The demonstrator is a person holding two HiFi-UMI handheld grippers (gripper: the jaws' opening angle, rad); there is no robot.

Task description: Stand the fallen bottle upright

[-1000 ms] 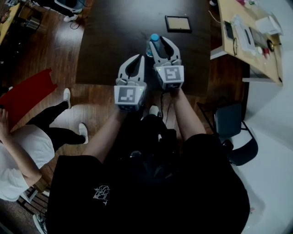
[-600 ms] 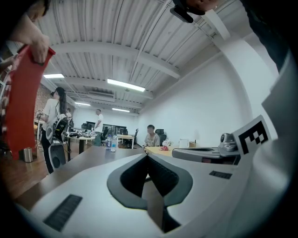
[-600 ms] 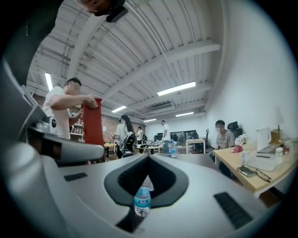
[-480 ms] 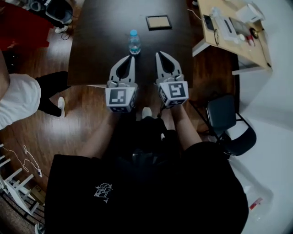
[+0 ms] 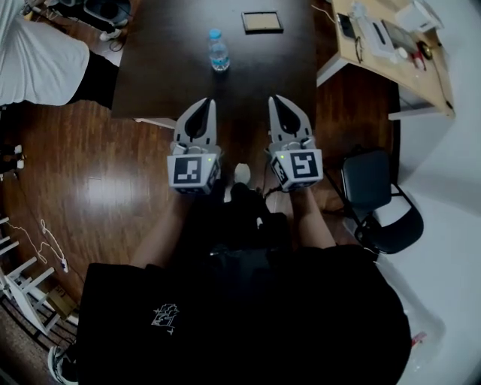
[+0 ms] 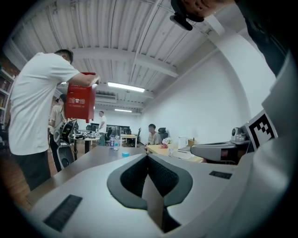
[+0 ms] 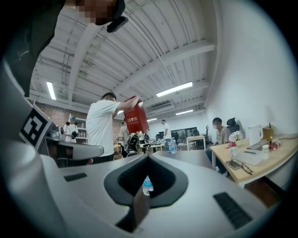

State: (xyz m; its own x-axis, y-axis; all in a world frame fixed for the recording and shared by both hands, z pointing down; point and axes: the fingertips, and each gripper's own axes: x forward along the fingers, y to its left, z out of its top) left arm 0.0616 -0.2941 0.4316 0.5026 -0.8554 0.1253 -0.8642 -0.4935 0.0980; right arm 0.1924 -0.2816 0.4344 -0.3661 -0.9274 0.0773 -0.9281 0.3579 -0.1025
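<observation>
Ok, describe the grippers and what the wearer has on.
The left gripper and right gripper are pale grey with pointed, dark-padded jaws, each carrying a cube of black-and-white markers. The person wears a black short-sleeved shirt with a white print.

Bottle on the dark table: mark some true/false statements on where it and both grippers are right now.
1. The bottle stands upright on the dark table. True.
2. The right gripper is shut on the bottle. False: its jaws are together on nothing, well short of the bottle.
3. The left gripper is shut and empty. True.
4. The framed panel lies between the bottle and the grippers. False: it lies beyond the bottle, nearer the table's far end.
5. A black chair stands on the floor on the right gripper's side. True.
</observation>
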